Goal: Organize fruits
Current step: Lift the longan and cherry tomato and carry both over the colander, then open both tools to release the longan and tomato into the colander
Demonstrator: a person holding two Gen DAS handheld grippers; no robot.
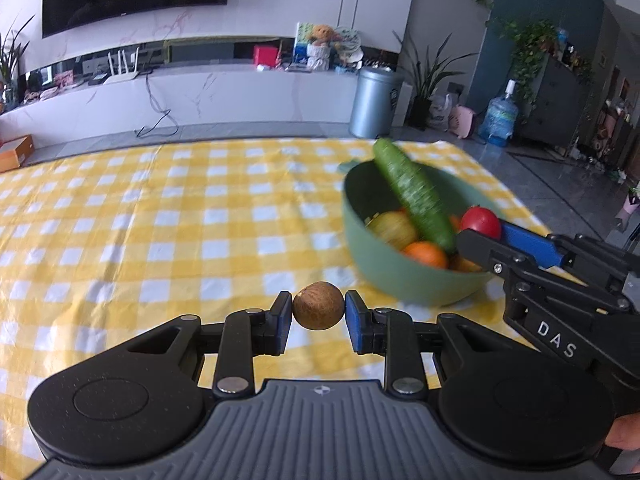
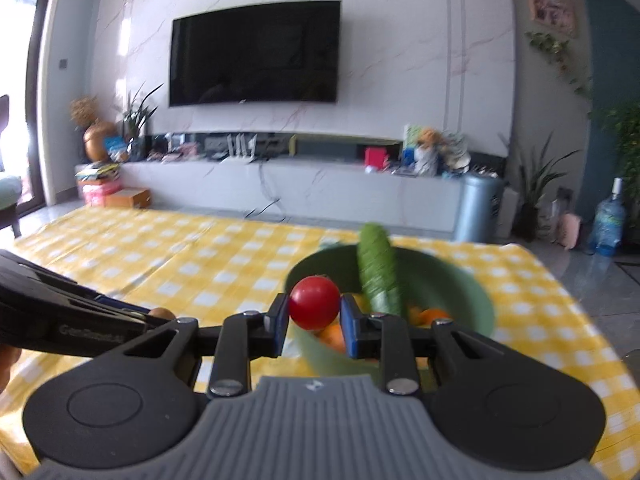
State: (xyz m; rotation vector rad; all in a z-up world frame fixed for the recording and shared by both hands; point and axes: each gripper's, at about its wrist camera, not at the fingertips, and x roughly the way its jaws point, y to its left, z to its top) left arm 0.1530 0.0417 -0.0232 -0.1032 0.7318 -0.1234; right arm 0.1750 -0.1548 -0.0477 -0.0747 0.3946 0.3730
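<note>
— Gripping a small brown round fruit [image 1: 319, 306] between its blue pads, the left gripper [image 1: 319, 316] is clamped on it above the yellow checked tablecloth [image 1: 120, 220]. And the other one?

— The right gripper [image 2: 314, 310] is closed on a red tomato [image 2: 314, 303], held right at the near rim of the green bowl [image 2: 478, 300].

— Which is nearer the bowl?

— The right, I'd judge; the bowl lies just beyond its tomato. From the left gripper it sits farther off, ahead and to the right.

— What's inside?

— Oranges [image 1: 426, 253], a yellowish fruit [image 1: 394, 229], and a cucumber [image 1: 412, 194] leaning on the far rim, long axis running near to far.
</note>
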